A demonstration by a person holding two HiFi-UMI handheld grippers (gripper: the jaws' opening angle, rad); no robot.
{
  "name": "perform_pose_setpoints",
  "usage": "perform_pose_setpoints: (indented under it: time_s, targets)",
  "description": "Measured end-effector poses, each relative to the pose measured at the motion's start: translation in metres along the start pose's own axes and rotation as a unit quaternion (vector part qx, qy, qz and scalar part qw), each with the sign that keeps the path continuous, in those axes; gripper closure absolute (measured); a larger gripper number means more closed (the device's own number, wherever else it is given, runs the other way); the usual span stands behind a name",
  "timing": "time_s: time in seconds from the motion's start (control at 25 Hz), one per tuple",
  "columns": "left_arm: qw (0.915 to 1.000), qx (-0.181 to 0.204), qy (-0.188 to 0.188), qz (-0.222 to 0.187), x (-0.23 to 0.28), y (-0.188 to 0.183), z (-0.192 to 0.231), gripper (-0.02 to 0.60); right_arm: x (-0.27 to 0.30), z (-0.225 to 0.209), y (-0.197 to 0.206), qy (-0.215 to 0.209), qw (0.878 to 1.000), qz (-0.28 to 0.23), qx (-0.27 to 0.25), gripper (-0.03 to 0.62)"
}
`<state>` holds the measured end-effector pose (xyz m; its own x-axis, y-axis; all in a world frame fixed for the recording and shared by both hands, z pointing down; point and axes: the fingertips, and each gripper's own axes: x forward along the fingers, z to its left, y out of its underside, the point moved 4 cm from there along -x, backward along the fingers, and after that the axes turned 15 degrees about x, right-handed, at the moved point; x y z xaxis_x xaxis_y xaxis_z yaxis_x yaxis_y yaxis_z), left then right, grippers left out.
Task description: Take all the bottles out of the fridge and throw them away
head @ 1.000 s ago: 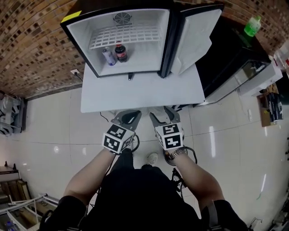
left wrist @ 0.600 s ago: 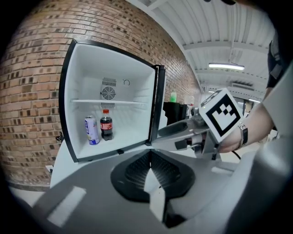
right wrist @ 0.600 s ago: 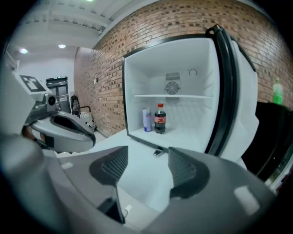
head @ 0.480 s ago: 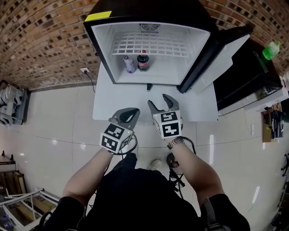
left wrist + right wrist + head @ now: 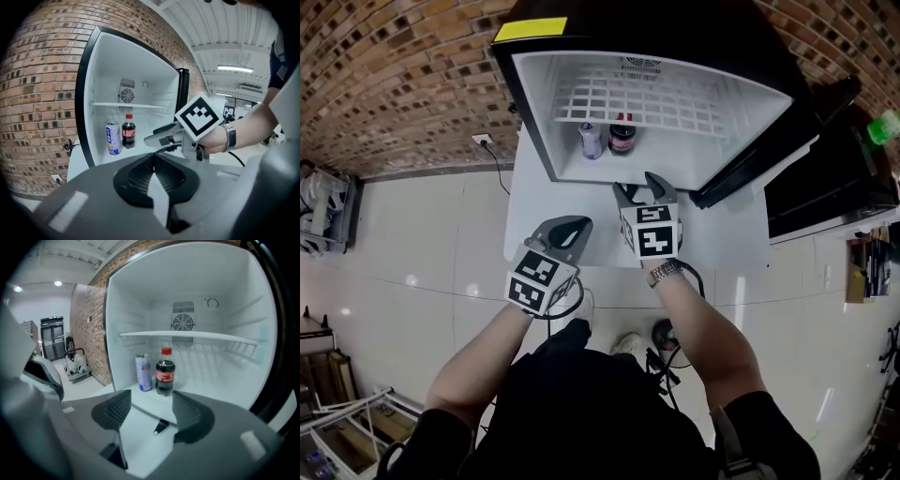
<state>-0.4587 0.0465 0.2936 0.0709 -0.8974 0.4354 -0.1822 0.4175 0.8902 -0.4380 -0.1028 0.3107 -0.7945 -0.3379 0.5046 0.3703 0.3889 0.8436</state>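
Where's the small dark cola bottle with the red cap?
The cola bottle stands on the white fridge floor, centre of the right gripper view, just right of the pale blue can.

Both grippers moved toward the fridge (image 5: 675,28). Right gripper (image 5: 643,186) now over the tabletop (image 5: 727,234), tips near fridge mouth, ahead of left gripper (image 5: 574,225), just past tabletop's front edge.

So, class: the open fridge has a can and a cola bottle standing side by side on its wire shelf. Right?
Not quite. The can and cola bottle stand side by side on the floor of the open fridge, beneath the wire shelf, not on it. The right gripper view shows this.
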Motion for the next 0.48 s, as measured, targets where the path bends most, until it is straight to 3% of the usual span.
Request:
perform_pose_setpoints:
  time_s: [0.48]
  targets:
    - [0.9999, -0.002, 0.011, 0.004, 0.010, 0.009, 0.025, 0.578, 0.072, -0.022, -0.029, 0.038, 0.999, 0.009, -0.005, 0.316]
